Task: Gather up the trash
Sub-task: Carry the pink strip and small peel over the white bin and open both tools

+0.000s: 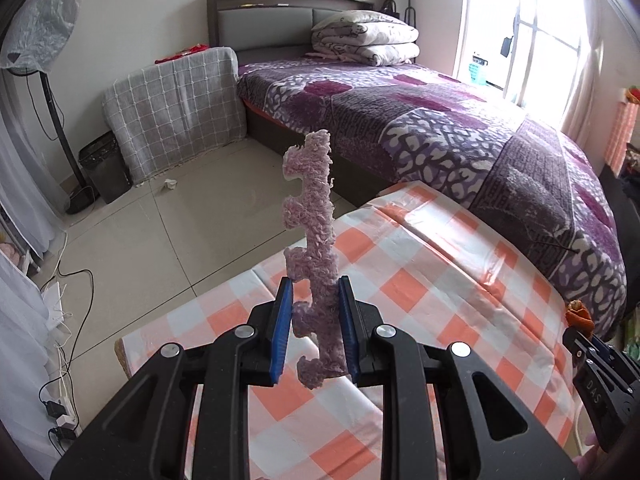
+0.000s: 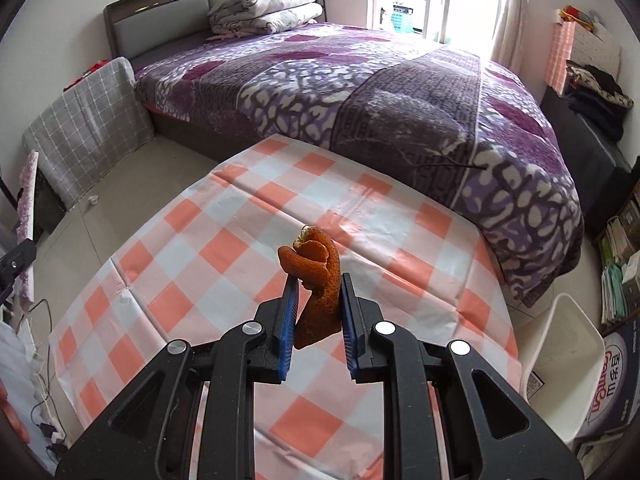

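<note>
Bedroom, checked tablecloth [image 2: 248,240] beside bed [image 2: 360,92]; left hand-held gripper [image 1: 313,330] grips foam strip [image 1: 310,216], right hand-held gripper [image 2: 319,322] orange peel [image 2: 316,280]

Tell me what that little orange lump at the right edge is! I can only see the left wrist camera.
Observer: A curled, dried orange peel, pinched between the blue pads of the right gripper.
Operator: What's next to the table over there?
Observer: A white plastic chair, I think, by the table's right corner.
Operator: And past the chair?
Observer: Stacked books along the wall.
</note>
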A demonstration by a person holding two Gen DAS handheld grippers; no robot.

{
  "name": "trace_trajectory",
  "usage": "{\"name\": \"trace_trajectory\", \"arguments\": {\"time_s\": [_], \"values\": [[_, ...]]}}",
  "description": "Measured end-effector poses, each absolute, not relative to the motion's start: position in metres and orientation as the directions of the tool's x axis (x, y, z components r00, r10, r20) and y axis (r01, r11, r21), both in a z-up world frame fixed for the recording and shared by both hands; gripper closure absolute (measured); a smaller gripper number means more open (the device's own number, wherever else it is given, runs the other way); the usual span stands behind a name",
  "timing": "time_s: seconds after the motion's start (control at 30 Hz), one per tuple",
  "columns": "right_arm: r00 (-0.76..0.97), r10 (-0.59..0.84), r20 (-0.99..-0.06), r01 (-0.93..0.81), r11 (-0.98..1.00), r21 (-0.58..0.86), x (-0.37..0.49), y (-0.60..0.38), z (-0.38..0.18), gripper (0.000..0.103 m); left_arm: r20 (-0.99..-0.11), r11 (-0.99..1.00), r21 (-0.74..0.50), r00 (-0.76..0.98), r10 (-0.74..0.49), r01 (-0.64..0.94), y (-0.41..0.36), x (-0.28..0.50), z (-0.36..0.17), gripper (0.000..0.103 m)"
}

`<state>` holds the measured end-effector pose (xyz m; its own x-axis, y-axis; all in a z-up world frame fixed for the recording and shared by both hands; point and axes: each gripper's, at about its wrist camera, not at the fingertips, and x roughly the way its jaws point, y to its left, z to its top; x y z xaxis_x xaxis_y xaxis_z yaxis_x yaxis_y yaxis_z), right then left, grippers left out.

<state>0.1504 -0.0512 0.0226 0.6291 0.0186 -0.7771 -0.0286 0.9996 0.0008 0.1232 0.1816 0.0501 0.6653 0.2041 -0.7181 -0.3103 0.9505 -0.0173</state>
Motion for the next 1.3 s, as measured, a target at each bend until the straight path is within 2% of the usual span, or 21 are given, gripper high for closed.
{"name": "trace_trajectory", "arguments": {"time_s": [0.27, 0.53, 0.97, 1.0, 1.13, 1.17, 1.23, 1.3], "values": [[0.625, -0.043, -0.78, 0.109, 0.993, 0.033, 0.12, -0.126, 0.013, 0.083, -0.726, 0.973, -0.021, 0.673, 0.143, -0.23, 0.127, 0.125, 0.043, 0.08], [0.632, -0.157, -0.759, 0.295, 0.954, 0.048, 0.108, -0.21, 0.017, 0.083, -0.735, 0.994, 0.048, 0.67, 0.103, -0.1, 0.06, 0.126, 0.024, 0.08], [0.523, -0.309, -0.794, 0.596, 0.799, 0.081, 0.077, -0.36, 0.02, 0.079, -0.765, 0.992, 0.081, 0.645, 0.0, 0.096, -0.035, 0.12, 0.0, 0.08], [0.511, -0.317, -0.799, 0.606, 0.792, 0.074, 0.075, -0.367, 0.019, 0.077, -0.765, 0.99, 0.079, 0.643, -0.014, 0.115, -0.043, 0.119, -0.001, 0.08], [0.476, -0.359, -0.803, 0.666, 0.743, 0.063, 0.061, -0.402, 0.02, 0.047, -0.776, 0.979, 0.057, 0.625, -0.078, 0.193, -0.079, 0.112, -0.005, 0.08], [0.479, -0.356, -0.803, 0.678, 0.731, 0.081, 0.056, -0.41, 0.021, 0.045, -0.78, 0.975, 0.054, 0.619, -0.093, 0.214, -0.09, 0.11, -0.006, 0.08], [0.484, -0.348, -0.803, 0.7, 0.704, 0.117, 0.047, -0.424, 0.021, 0.033, -0.783, 0.968, 0.057, 0.613, -0.109, 0.246, -0.111, 0.106, -0.01, 0.08], [0.487, -0.337, -0.806, 0.711, 0.688, 0.143, 0.041, -0.436, 0.021, 0.031, -0.789, 0.962, 0.047, 0.6, -0.13, 0.27, -0.132, 0.103, -0.013, 0.08]]}}
